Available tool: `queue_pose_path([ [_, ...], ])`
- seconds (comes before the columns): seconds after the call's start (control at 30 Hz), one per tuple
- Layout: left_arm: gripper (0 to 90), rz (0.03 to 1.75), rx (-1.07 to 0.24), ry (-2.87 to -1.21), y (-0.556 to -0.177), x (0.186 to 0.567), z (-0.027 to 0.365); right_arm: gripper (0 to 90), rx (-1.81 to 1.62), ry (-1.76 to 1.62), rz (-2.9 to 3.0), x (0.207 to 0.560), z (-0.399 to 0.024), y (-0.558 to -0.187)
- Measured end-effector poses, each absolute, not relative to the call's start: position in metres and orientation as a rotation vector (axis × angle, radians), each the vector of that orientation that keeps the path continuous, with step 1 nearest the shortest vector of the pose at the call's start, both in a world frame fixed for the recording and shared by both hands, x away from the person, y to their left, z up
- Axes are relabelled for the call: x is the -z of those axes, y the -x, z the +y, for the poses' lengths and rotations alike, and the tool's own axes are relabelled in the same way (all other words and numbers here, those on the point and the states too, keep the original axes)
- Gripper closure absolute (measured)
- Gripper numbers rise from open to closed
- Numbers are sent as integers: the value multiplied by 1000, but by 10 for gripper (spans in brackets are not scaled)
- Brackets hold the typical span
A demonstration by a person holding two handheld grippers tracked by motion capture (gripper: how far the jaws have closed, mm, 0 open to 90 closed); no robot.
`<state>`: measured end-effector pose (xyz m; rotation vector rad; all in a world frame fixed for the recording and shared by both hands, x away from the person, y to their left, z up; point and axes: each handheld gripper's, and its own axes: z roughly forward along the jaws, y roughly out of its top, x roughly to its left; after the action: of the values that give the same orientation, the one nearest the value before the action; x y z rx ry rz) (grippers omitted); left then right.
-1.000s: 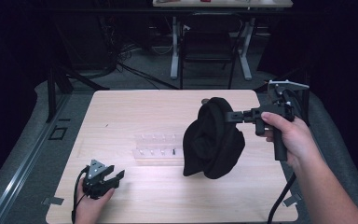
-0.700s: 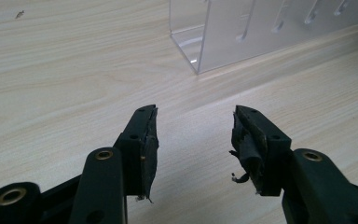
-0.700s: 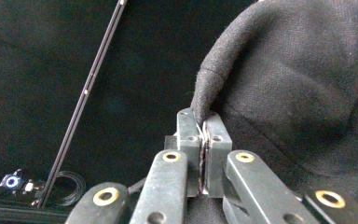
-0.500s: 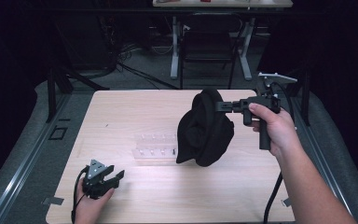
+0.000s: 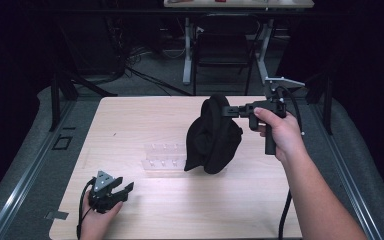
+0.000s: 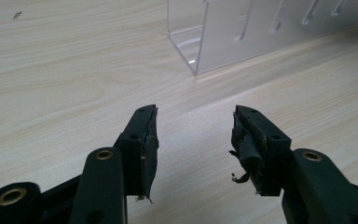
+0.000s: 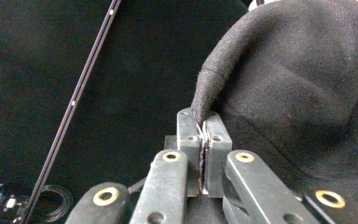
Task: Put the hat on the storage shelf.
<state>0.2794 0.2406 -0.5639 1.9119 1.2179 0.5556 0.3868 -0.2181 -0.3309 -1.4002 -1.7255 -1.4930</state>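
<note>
Right gripper [image 5: 228, 111], clamped on black cloth [image 5: 212, 137], has carried it toward clear rack [image 5: 162, 156]; left gripper [image 5: 125, 189] idle, jaws apart.

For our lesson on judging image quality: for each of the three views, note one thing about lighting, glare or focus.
High view: the table is lit and its surroundings are dark, so the black cloth reads as a near silhouette. Left gripper view: the clear plastic rack carries pale reflections, while the left gripper looks sharp. Right gripper view: the cloth's weave is crisp by the right gripper, against a near-black backdrop.
</note>
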Motion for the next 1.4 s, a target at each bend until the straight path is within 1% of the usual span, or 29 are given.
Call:
queue_pose_path([
  [0.57,505,1216,-556,-1910,-279,563,239,882,1479,1440,-1745,333,-204,-399],
  [0.93,507,1169,-566,-1888,-277,555,231,882,1483,1433,-1721,338,-194,-402],
  [1.2,507,1102,-561,-1869,-276,538,216,881,1493,1422,-1682,342,-191,-401],
  [1.33,512,1021,-587,-1914,-278,527,198,881,1506,1435,-1667,343,-191,-401],
  [1.37,518,1021,-587,-1914,-278,527,198,881,1506,1435,-1667,343,-191,-401],
  [1.4,532,1003,-579,-1921,-280,523,190,881,1508,1437,-1664,343,-190,-401],
])
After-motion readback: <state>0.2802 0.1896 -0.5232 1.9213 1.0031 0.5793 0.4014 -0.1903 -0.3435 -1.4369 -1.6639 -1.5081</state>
